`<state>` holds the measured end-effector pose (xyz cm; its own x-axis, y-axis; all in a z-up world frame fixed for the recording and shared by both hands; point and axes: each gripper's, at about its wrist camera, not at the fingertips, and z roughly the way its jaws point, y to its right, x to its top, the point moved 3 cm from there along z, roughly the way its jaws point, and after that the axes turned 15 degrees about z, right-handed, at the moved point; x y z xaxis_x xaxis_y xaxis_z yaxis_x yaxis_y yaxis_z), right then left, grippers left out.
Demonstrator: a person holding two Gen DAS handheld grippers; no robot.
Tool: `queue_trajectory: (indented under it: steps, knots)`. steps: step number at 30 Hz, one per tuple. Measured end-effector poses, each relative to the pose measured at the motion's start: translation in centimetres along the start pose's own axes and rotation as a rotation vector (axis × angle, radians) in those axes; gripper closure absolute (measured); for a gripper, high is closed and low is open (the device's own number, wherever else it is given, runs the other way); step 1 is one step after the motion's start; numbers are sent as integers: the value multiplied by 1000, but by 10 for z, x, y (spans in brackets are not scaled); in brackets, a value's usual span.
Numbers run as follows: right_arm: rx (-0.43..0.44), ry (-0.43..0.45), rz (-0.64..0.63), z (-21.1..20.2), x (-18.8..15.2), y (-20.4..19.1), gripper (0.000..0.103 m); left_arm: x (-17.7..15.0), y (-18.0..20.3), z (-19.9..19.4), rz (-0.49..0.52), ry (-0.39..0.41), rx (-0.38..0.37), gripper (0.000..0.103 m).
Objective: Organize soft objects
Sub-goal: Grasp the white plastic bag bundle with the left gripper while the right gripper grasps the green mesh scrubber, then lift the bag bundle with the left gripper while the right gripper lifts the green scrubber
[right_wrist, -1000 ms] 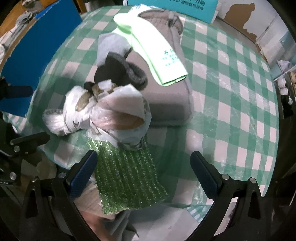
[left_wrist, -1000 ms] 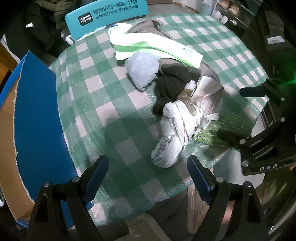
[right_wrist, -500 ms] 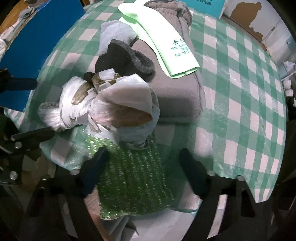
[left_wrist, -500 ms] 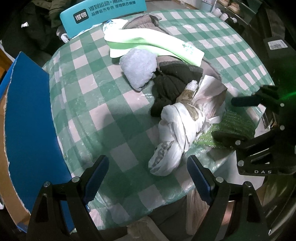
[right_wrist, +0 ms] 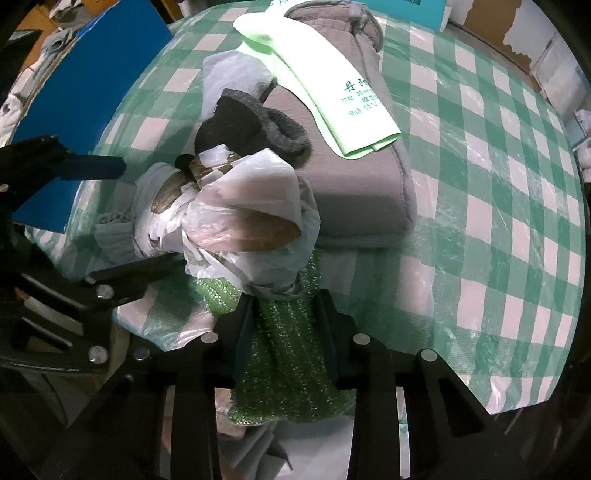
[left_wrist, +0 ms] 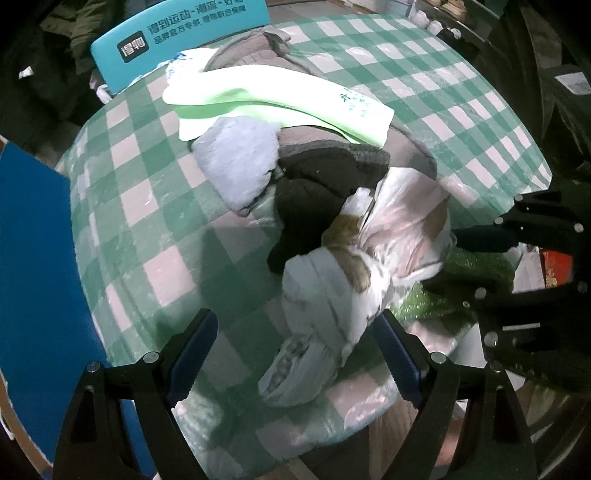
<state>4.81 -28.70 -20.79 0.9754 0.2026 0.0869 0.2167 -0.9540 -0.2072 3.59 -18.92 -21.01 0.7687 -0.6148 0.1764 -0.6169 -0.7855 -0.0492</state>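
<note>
A heap of soft things lies on the checked tablecloth (left_wrist: 147, 206). In it are a white plastic bundle (left_wrist: 332, 295), a black knit piece (left_wrist: 317, 184), a pale blue fleece (left_wrist: 236, 162), a light green towel (left_wrist: 280, 99) and a grey padded bag (right_wrist: 362, 184). A green glittery cloth (right_wrist: 291, 354) hangs over the table's near edge, partly under the bundle (right_wrist: 240, 214). My right gripper (right_wrist: 286, 321) points down; its jaws are closing, with the cloth bunched between the pads. My left gripper (left_wrist: 291, 332) is open above the bundle's lower end, not touching it.
A blue board (left_wrist: 33, 277) leans at the table's left side. A teal printed sign (left_wrist: 177, 33) stands at the far edge. The right half of the tablecloth (right_wrist: 498, 221) is bare. The two grippers are close together at the near table edge.
The right gripper's jaws went from wide apart to narrow, pinching the green cloth. Both grippers sank closer to the table; the left one came over the white bundle.
</note>
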Motion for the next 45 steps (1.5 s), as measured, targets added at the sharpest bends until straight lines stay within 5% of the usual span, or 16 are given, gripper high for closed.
queue_trajectory:
  steps: [4, 11, 19, 27, 29, 35, 45]
  knots:
    - [5, 5, 8, -6, -2, 5, 73, 2, -2, 4, 9, 3, -2, 20]
    - [-8, 19, 46, -10, -1, 20, 65, -1, -3, 2, 1, 3, -52, 55]
    - [-58, 27, 40, -17, 4, 31, 36, -13, -17, -10, 0, 25, -52, 65]
    - [-72, 19, 5, -10, 0, 24, 36, -36, -22, -26, -36, 9, -45, 65]
    - [-69, 18, -4, -11, -2, 21, 39, -40, -24, -27, -43, 0, -39, 65]
    - [-2, 12, -26, -15, -14, 6, 89, -43, -25, -30, -54, 3, -30, 65]
    - [15, 63, 21, -38, -11, 4, 92, -43, -33, -48, -82, 48, -7, 65]
